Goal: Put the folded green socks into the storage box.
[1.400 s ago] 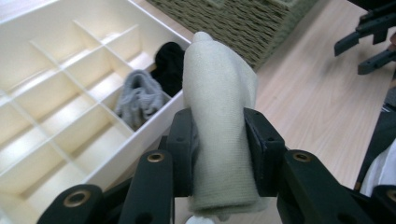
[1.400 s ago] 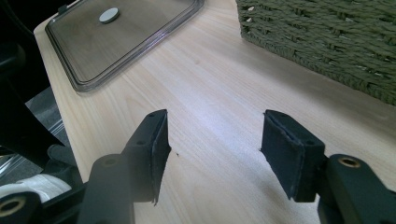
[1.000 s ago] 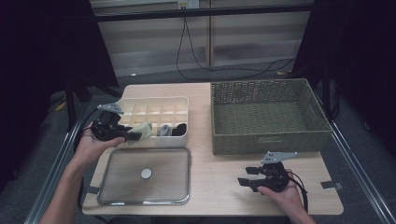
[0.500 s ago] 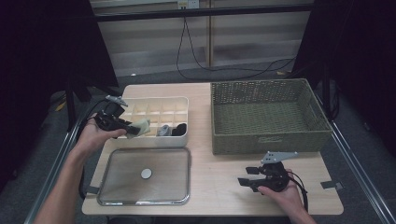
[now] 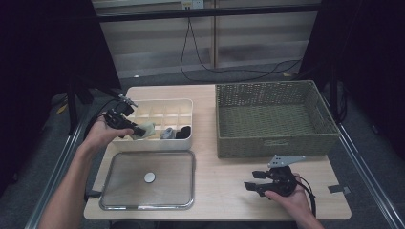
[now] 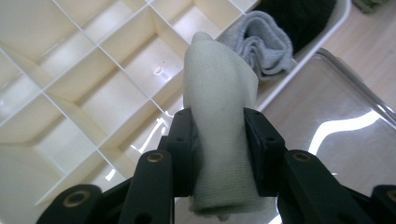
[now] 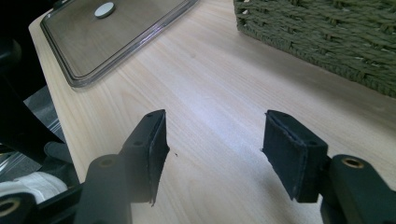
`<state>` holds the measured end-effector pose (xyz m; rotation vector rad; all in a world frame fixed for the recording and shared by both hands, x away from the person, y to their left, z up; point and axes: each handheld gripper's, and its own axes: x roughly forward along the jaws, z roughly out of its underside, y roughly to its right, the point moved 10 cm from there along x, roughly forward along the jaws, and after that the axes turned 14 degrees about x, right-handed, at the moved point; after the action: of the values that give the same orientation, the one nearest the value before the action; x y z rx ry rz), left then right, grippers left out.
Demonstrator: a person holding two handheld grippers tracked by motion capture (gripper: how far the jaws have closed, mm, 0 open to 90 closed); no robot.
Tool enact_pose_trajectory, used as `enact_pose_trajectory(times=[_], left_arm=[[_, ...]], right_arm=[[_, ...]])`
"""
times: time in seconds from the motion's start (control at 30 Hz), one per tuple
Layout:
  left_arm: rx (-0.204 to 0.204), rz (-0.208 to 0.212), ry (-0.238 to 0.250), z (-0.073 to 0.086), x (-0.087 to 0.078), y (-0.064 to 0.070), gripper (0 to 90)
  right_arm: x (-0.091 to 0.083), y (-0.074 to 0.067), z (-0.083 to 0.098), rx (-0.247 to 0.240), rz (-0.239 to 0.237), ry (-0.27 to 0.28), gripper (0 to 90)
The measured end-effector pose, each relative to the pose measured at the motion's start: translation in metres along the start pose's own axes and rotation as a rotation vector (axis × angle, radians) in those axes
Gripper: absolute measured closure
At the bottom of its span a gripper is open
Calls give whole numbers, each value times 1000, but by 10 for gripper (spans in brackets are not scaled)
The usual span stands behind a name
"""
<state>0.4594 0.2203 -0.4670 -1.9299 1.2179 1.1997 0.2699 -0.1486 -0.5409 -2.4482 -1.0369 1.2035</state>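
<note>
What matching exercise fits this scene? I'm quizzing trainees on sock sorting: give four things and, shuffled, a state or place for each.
Things:
1. pale green sock
2. grey sock
3. clear lid
4. right gripper

States or places:
A. lying flat on the table in front of the divided organizer box
B. open over bare table, holding nothing
C. clamped in the left gripper above the box
D. rolled up in a compartment beside a black sock

Pairs: 1-C, 2-D, 3-A, 4-B
</note>
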Motion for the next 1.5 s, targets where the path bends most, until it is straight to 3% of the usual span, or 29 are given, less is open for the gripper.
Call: enact_pose_trajectory(times=[0.33, 0.8, 1.03, 1.33, 1.5], left_arm=[[1, 17, -66, 3, 18, -3, 667], [6, 39, -138, 4, 27, -7, 667], [-8, 72, -178, 5, 34, -8, 672], [18, 102, -241, 6, 43, -8, 677], [9, 123, -261, 4, 51, -7, 678]], right_arm=[[-3, 1, 1, 5, 3, 0, 394], [-2, 0, 2, 10, 2, -1, 386], [-3, 0, 2, 7, 2, 3, 384], [-2, 1, 3, 8, 3, -1, 379], [-1, 0, 4, 9, 4, -9, 376]])
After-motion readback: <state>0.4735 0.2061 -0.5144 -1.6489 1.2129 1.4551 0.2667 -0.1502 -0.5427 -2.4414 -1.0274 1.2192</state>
